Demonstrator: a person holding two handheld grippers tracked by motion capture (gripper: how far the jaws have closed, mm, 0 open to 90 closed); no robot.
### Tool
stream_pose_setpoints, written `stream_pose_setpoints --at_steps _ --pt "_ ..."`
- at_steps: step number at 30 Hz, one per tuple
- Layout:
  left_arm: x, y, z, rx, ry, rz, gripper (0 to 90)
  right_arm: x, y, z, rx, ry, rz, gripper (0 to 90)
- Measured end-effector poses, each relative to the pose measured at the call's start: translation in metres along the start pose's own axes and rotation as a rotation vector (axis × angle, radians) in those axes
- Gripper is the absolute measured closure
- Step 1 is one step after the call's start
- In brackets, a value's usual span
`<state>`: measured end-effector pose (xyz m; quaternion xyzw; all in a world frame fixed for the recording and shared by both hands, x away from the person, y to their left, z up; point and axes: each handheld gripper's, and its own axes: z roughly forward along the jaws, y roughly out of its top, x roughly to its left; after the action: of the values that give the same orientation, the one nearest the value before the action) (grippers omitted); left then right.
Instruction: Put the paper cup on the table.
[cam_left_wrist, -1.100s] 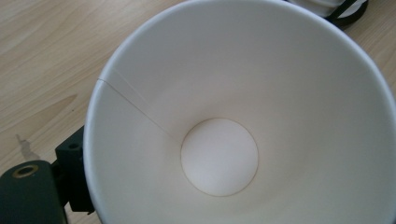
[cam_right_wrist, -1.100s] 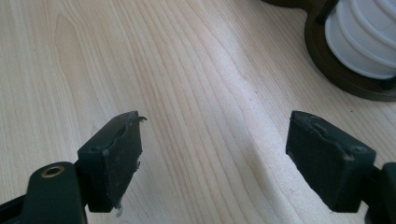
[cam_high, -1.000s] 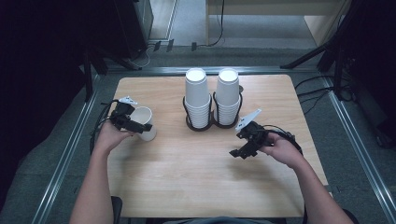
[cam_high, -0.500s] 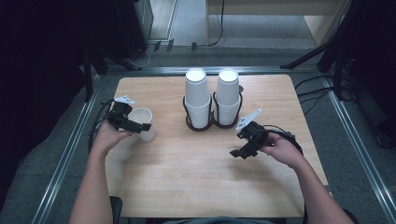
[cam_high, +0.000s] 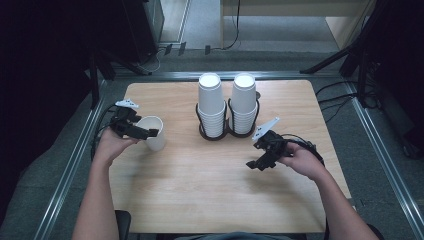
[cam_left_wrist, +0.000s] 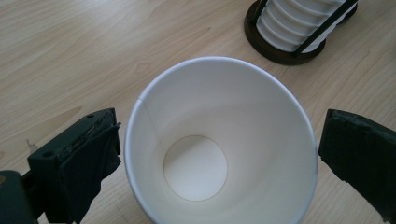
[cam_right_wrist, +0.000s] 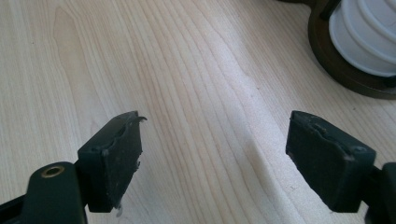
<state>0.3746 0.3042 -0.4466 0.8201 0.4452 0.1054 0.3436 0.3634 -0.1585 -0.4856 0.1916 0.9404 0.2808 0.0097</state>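
high view: wooden table (cam_high: 200, 190), grey floor (cam_high: 380, 165)

paper cup (cam_left_wrist: 219, 149): the left gripper view chops its near rim off at the bottom edge, and the outer wall can't be seen from up there
left gripper (cam_high: 141, 132): in the high view it's too small to tell whether the jaws actually touch the cup
cup stacks (cam_high: 227, 102): in the left gripper view just the foot of one stack and its holder (cam_left_wrist: 285, 52) make it in at the top edge; count of cups, no idea
right gripper (cam_right_wrist: 212, 161): both jaws run off the bottom of its own view
desk (cam_high: 210, 200): near edge partly covered by the person's forearms
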Motion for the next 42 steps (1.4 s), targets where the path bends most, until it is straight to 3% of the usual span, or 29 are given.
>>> stream_pose_setpoints --at_steps 8,16,20,25,27,33,42 --pt "0.001 0.002 -0.017 -0.029 0.007 -0.025 0.0 -0.001 0.0 0.0 0.002 -0.005 0.001 18.8" --pt "-0.008 0.009 -0.026 -0.021 0.003 -0.005 0.7 -0.001 0.0 0.0 0.008 -0.006 0.004 18.8" --pt "-0.013 0.011 -0.026 -0.011 0.032 0.001 5.0 0.0 -0.001 0.0 0.006 -0.003 0.003 18.8" --pt "-0.021 0.016 -0.026 -0.023 -0.003 0.02 6.9 -0.002 -0.001 -0.001 -0.002 0.0 0.016 18.8" --pt "-0.023 0.017 -0.027 -0.031 -0.032 0.031 15.2 -0.002 -0.001 -0.002 -0.003 0.003 0.024 18.8" --pt "-0.029 0.021 -0.026 -0.033 -0.089 0.018 16.2 -0.003 -0.001 -0.003 -0.003 0.003 0.024 18.8" --pt "-0.044 0.026 -0.015 -0.004 -0.102 0.042 16.9 -0.004 -0.001 -0.005 -0.01 0.004 0.029 18.8"
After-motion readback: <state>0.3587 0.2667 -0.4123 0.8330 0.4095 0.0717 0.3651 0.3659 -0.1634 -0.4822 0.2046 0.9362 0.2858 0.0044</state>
